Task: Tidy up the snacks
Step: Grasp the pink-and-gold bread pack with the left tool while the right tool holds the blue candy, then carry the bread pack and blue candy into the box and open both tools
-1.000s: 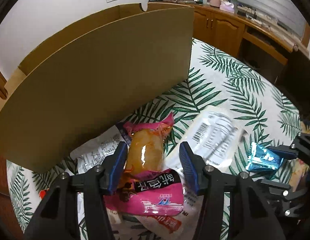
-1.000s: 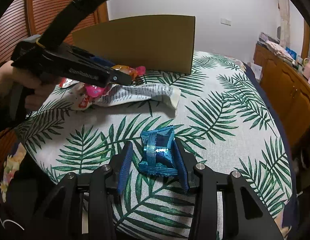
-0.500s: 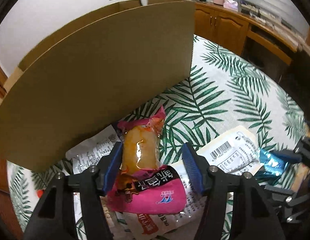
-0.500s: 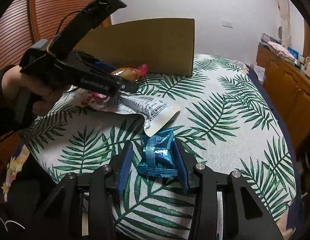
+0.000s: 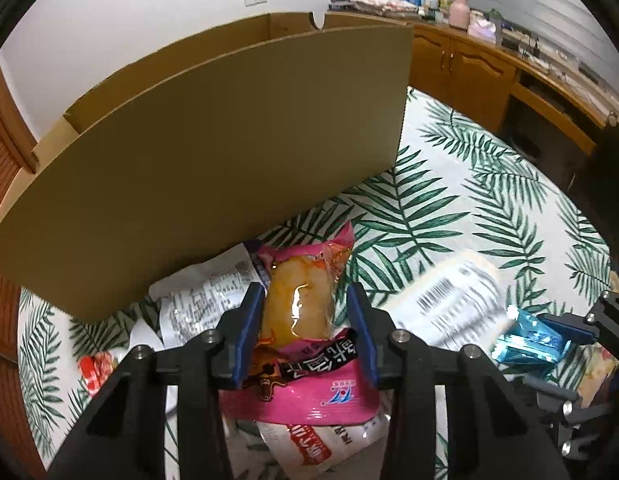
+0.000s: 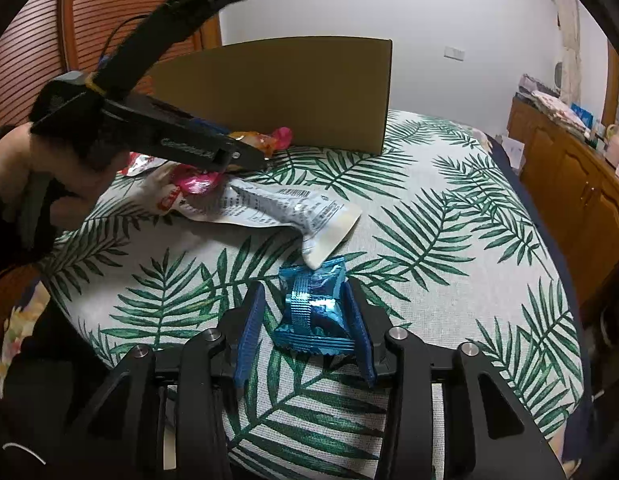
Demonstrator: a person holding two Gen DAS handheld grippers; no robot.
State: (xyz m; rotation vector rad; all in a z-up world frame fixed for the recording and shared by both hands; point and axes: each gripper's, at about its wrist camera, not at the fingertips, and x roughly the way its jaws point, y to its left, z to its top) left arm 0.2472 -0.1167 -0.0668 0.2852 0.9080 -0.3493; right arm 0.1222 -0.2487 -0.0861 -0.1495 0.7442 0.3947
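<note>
A pink snack packet [image 5: 301,308] with a yellow filling lies on a pile of wrappers, close in front of the tall cardboard box [image 5: 213,160]. My left gripper [image 5: 304,292] is closing around it, and both blue pads rest against its sides. In the right wrist view that left gripper [image 6: 253,158] slants down, with the pink snack packet [image 6: 275,138] poking out past its tips. My right gripper [image 6: 304,288] is closing around a blue foil packet [image 6: 313,312] on the leaf-print cloth. Its right pad touches the foil, and cloth shows at its left pad.
A long white packet [image 6: 293,212] lies between the pile and the blue foil packet, with its tip almost touching the foil. A white and red packet [image 5: 317,444] sits under the pink one. Wooden cabinets [image 6: 569,160] run along the right. A hand [image 6: 13,168] grips the left tool.
The left jaws have narrowed onto the pink packet. The long white packet has slid toward the blue foil packet. The right jaws have narrowed slightly around the foil.
</note>
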